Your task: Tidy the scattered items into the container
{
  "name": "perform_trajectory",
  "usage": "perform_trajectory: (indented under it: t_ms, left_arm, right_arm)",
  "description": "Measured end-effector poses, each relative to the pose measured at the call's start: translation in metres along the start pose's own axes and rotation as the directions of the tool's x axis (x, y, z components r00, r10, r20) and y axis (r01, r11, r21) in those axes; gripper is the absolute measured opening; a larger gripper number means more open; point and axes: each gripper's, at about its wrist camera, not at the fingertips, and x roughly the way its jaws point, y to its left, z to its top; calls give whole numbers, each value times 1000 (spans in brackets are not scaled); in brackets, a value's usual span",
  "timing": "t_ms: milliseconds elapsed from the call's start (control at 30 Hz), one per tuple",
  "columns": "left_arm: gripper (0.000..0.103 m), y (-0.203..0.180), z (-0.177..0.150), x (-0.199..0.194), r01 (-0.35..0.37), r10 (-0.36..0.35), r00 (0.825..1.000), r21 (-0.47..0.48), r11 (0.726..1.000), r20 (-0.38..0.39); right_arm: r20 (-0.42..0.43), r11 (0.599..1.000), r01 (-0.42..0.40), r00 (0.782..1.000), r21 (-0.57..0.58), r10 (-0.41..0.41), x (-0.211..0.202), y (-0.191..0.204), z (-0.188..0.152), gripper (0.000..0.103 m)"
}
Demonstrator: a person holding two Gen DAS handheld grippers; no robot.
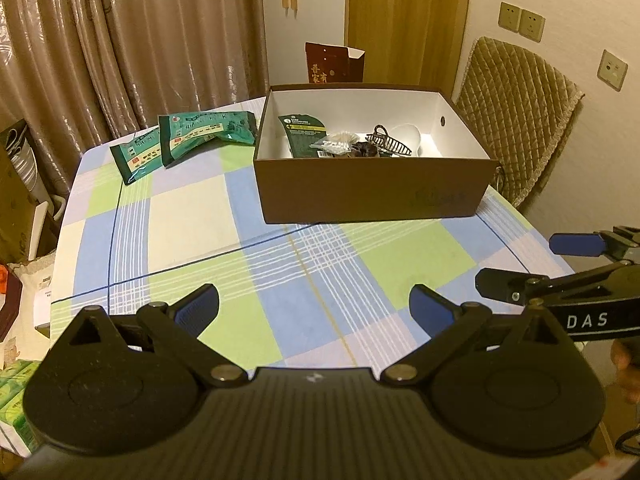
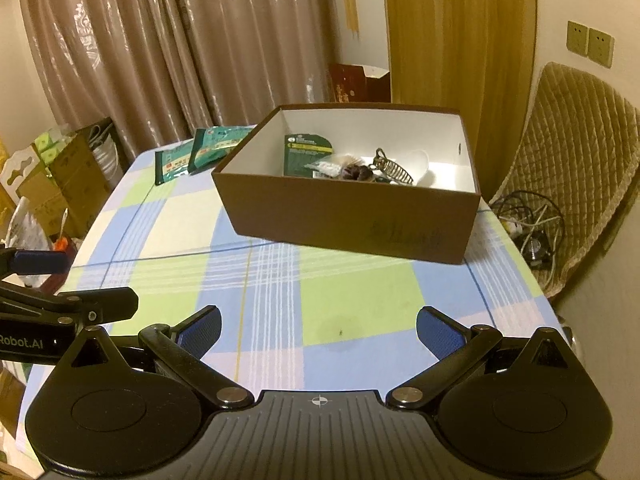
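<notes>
Both my claws hover low over the blue, green and cream checked tablecloth (image 1: 192, 216). My left gripper (image 1: 314, 308) gapes wide, nothing between its blue pads; my right gripper (image 2: 319, 328) gapes just as wide, empty too. Ahead sits the brown cardboard box with white inside (image 1: 372, 192), already holding a dark green packet (image 1: 306, 136), a dark claw hair clip (image 1: 390, 142) and a white cup (image 1: 408, 136). Two teal foil snack packets (image 1: 188, 138) lie overlapping on the cloth, just left of the box.
</notes>
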Motion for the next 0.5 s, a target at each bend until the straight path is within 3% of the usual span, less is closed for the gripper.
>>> perform_trajectory:
  t_ms: [500]
  left_arm:
    - [100,7,-9,-2,32,-33,999,22,999,2]
  right_arm:
    - [-12,999,32,999,12,-32,0,11,-8,101]
